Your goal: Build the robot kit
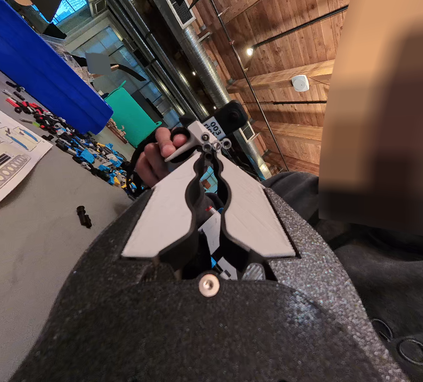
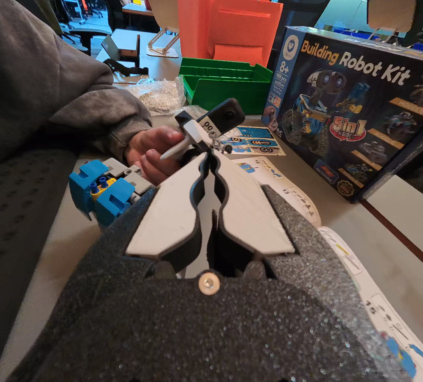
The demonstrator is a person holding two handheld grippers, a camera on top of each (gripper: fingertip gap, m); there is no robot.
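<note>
Grey tabletop (image 1: pixel 57 188) beneath us carries a heap of loose pieces (image 1: pixel 91 155) and a half-built blue model (image 2: pixel 100 188), while above it our left gripper (image 1: pixel 209 158) and right gripper (image 2: pixel 211 153) meet tip to tip, both clenched on one small grey holed piece (image 1: pixel 216 145).

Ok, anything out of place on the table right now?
One black connector lies alone on the grey table, apart from the parts pile. Left gripper and right gripper both pinch the small grey piece; nothing spilled.
</note>
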